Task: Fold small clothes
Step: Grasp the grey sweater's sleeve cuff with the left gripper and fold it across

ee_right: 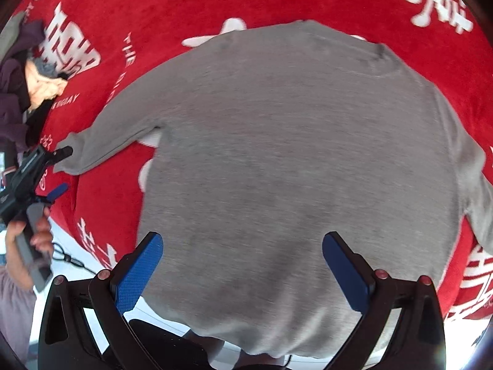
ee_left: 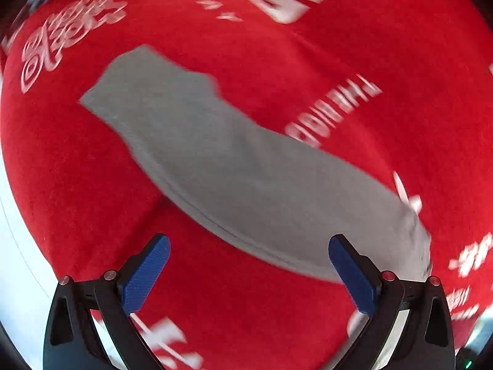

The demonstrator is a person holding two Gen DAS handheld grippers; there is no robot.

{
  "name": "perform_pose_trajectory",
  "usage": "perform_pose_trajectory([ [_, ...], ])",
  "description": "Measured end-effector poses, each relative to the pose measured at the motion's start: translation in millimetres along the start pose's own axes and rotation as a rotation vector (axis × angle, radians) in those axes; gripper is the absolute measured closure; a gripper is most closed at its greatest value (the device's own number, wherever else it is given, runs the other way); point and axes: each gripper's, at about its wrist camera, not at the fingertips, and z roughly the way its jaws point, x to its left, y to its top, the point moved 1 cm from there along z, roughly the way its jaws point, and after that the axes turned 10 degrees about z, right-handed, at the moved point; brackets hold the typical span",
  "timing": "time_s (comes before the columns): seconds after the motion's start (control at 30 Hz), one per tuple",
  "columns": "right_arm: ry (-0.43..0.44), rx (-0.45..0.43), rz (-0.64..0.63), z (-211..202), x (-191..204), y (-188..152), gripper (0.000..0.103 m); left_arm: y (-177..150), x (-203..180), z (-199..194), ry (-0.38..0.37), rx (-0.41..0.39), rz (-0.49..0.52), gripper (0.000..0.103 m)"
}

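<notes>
A red plush cloth printed with white lettering (ee_right: 191,3) covers the work surface and fills most of both views. On it lies a grey long-sleeved knit sweater (ee_right: 292,154), spread flat with its body across the middle of the cloth. Its hem reaches past the near edge of the cloth, onto a white surface (ee_right: 77,265) that shows there. Seen from the right wrist, one sleeve runs out to the left side of the cloth and the other runs off toward the right side. In the left wrist view, which is blurred, that left sleeve (ee_left: 222,166) lies as a flat diagonal grey band on the red cloth.

A heap of dark purple and grey garments (ee_right: 18,71) sits at the far left corner of the cloth, well apart from the sweater body.

The right gripper (ee_right: 243,265) is above the sweater's lower body, its blue-padded fingers (ee_right: 138,274) spread wide with nothing between them. The left gripper (ee_left: 249,268) has its blue pads wide apart and grips nothing; its tips are at the cuff end of the left sleeve. Whether it touches the sleeve cannot be told.
</notes>
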Motion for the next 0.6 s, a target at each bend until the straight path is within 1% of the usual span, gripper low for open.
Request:
perform_pose_trajectory([
  [0.03, 0.001, 0.007, -0.005, 3, 4, 0, 0.0, 2, 10, 3, -0.017, 0.004, -0.022, 0.0],
  [0.07, -0.003, 0.013, -0.009, 7, 9, -1, 0.0, 5, 21, 10, -0.051, 0.011, -0.054, 0.0],
  [0.13, -0.009, 0.029, -0.017, 14, 18, -2, 0.0, 8, 32, 23, -0.105, 0.026, -0.085, 0.0],
  [0.2, -0.012, 0.041, -0.026, 18, 27, -2, 0.0, 11, 31, 29, -0.112, 0.009, -0.076, 0.0],
  [0.27, -0.014, 0.044, -0.032, 20, 33, -2, 0.0, 17, 33, 30, -0.141, 0.001, -0.083, 0.0],
  [0.3, -0.013, 0.046, -0.036, 20, 37, -2, 0.0, 20, 34, 30, -0.151, -0.005, -0.089, 0.002],
  [0.33, -0.013, 0.047, -0.038, 20, 40, -1, 0.0, 23, 34, 29, -0.149, -0.019, -0.093, 0.014],
  [0.37, -0.013, 0.048, -0.041, 20, 41, -1, 0.0, 24, 34, 29, -0.131, -0.025, -0.086, 0.035],
  [0.4, -0.01, 0.048, -0.044, 20, 44, 0, 0.0, 27, 31, 30, -0.096, -0.02, -0.071, 0.046],
  [0.43, -0.006, 0.049, -0.045, 20, 46, 0, 0.0, 29, 27, 31, -0.059, -0.02, -0.035, 0.066],
  [0.47, -0.002, 0.049, -0.047, 20, 48, 0, 0.0, 30, 25, 31, -0.047, -0.029, -0.007, 0.085],
  [0.5, 0.005, 0.049, -0.051, 20, 50, 0, 0.0, 32, 23, 29, -0.058, -0.043, 0.024, 0.093],
  [0.53, 0.009, 0.049, -0.054, 20, 50, 0, 0.001, 33, 20, 29, -0.063, -0.044, 0.037, 0.094],
  [0.6, 0.027, 0.052, -0.059, 20, 51, -1, 0.002, 35, 10, 21, -0.024, -0.071, 0.085, 0.094],
])
